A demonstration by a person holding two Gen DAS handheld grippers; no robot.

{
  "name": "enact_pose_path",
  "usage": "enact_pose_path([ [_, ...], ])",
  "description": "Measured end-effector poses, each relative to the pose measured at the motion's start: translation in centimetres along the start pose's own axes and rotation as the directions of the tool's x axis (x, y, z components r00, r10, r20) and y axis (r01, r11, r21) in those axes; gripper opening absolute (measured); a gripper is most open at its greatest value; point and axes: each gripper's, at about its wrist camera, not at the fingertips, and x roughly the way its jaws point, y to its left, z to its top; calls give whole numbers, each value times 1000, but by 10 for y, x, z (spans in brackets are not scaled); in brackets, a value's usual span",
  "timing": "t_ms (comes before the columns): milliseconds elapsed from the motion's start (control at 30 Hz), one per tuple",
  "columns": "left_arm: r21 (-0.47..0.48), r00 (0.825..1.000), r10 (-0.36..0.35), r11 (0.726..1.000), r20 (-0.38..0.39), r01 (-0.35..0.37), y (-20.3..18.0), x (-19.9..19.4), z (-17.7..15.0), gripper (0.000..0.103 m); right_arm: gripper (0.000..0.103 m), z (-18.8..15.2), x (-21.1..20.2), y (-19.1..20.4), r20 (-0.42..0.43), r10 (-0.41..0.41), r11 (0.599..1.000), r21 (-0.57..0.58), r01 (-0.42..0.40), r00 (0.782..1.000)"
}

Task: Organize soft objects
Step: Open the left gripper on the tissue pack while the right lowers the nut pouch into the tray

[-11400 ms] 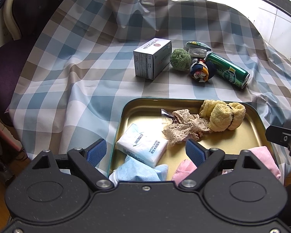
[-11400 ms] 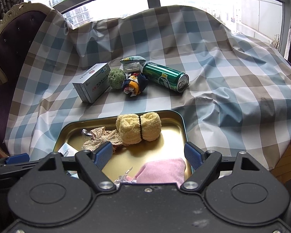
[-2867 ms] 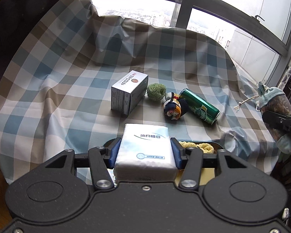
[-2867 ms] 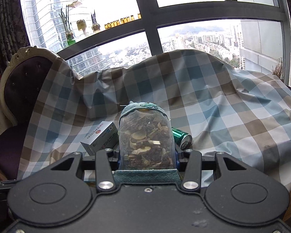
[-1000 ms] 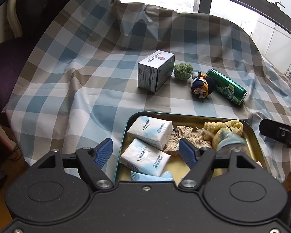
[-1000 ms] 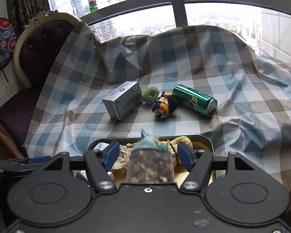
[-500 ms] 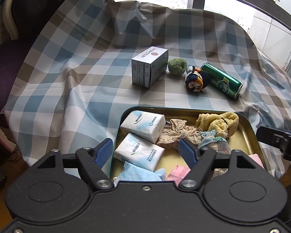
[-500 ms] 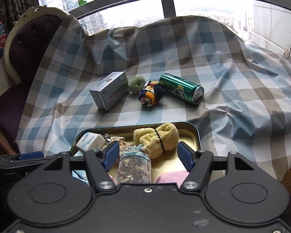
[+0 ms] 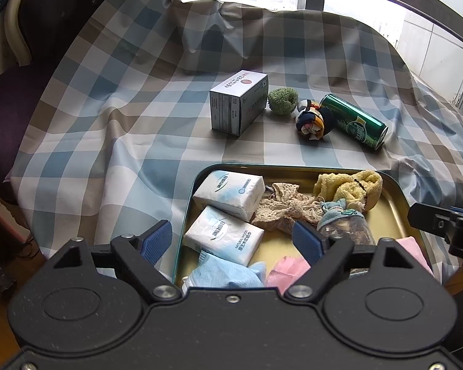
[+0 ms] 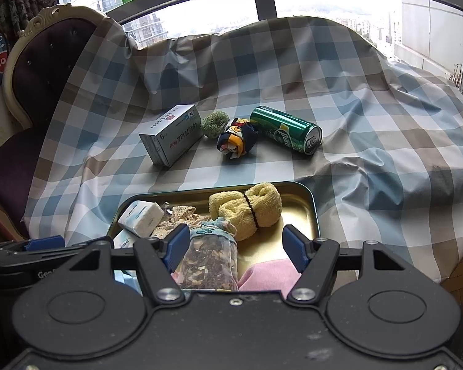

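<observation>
A gold metal tray [image 9: 392, 212] [image 10: 302, 212] holds two white tissue packs [image 9: 228, 194], a lace cloth [image 9: 287, 206], a yellow rolled towel [image 9: 348, 188] [image 10: 247, 209], a herb sachet [image 9: 342, 225] [image 10: 210, 256], a blue cloth [image 9: 225, 274] and pink cloths [image 10: 271, 274]. My left gripper [image 9: 233, 240] is open and empty above the tray's near left. My right gripper [image 10: 236, 245] is open above the tray's near side, the sachet lying under its left finger. On the cloth beyond lie a green fuzzy ball [image 9: 282, 100] [image 10: 213, 123] and a multicoloured knotted cloth [image 9: 313, 121] [image 10: 236, 141].
A white medicine box [image 9: 239, 106] [image 10: 171, 134] and a green can [image 9: 353, 123] [image 10: 285, 132] lie on the checked tablecloth [image 9: 123, 117] beyond the tray. A purple chair [image 10: 40, 71] stands at the left. A window runs behind.
Earlier the left gripper carried a tissue pack and the right the sachet; both now lie in the tray. In the last half second both grippers drew back slightly, open.
</observation>
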Motion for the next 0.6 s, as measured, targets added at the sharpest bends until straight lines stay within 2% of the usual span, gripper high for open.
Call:
enact_pose_path([
  [600,11,999,17,1000,-27,-17,1,5,-5,83,68,-6,10,-2,-43,-7,1000,2,7,999],
])
